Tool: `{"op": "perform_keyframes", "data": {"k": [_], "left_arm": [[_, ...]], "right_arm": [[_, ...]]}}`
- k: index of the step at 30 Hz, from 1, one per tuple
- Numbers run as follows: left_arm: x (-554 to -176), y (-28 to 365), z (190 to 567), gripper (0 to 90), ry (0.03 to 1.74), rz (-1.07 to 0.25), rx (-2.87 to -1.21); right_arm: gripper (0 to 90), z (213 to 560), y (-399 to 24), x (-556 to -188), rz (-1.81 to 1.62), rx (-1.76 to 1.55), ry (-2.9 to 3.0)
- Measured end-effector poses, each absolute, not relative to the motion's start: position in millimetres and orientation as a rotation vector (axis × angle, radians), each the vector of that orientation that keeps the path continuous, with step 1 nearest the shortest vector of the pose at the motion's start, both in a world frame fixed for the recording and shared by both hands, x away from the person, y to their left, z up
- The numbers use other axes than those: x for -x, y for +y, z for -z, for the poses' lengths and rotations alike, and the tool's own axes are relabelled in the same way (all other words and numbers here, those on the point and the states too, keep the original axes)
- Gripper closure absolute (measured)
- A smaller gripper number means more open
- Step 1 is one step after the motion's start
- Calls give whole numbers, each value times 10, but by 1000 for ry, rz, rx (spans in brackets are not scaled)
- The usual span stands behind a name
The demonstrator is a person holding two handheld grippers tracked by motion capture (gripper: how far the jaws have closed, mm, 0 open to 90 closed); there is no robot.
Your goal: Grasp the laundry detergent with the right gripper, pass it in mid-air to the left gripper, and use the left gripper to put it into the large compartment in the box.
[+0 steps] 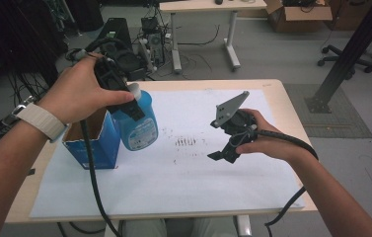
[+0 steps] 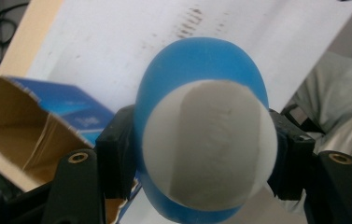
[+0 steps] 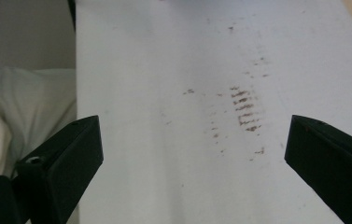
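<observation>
A blue bottle [image 1: 136, 126] with a white cap [image 1: 134, 89] hangs just above the white sheet [image 1: 183, 182], right beside an open blue cardboard box [image 1: 94, 143]. My left gripper [image 1: 130, 102] is shut on its neck from above. In the left gripper view the pads press on both sides of the bottle [image 2: 201, 65] just under the cap [image 2: 208, 144], with the box [image 2: 33, 121] at the left. My right gripper [image 1: 223, 155] is low over the sheet right of centre, open with nothing between its fingers. The right gripper view shows its jaws wide apart [image 3: 192, 149] above the sheet [image 3: 164, 70].
Brown smudges [image 1: 186, 142] mark the sheet between the two grippers, seen too in the right gripper view [image 3: 243, 109]. The wooden table [image 1: 277, 94] edge shows around the sheet. Beyond it stand a desk [image 1: 203, 7], cables and a black post [image 1: 346, 54].
</observation>
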State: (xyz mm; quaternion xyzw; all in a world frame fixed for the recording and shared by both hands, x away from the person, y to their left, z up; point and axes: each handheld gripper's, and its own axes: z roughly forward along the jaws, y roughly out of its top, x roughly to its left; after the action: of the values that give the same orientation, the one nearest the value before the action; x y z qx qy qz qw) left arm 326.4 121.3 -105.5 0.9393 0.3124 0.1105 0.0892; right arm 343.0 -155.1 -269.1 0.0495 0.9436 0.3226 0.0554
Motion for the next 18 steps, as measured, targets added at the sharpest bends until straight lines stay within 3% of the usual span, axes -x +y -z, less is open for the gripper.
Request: {"op": "perform_keyframes", "data": {"k": [18], "left_arm": [[-3518, 1561, 509, 380, 1417, -399, -2519]], "right_arm": [[43, 2828, -1770, -3332, -709, -152, 2945]]}}
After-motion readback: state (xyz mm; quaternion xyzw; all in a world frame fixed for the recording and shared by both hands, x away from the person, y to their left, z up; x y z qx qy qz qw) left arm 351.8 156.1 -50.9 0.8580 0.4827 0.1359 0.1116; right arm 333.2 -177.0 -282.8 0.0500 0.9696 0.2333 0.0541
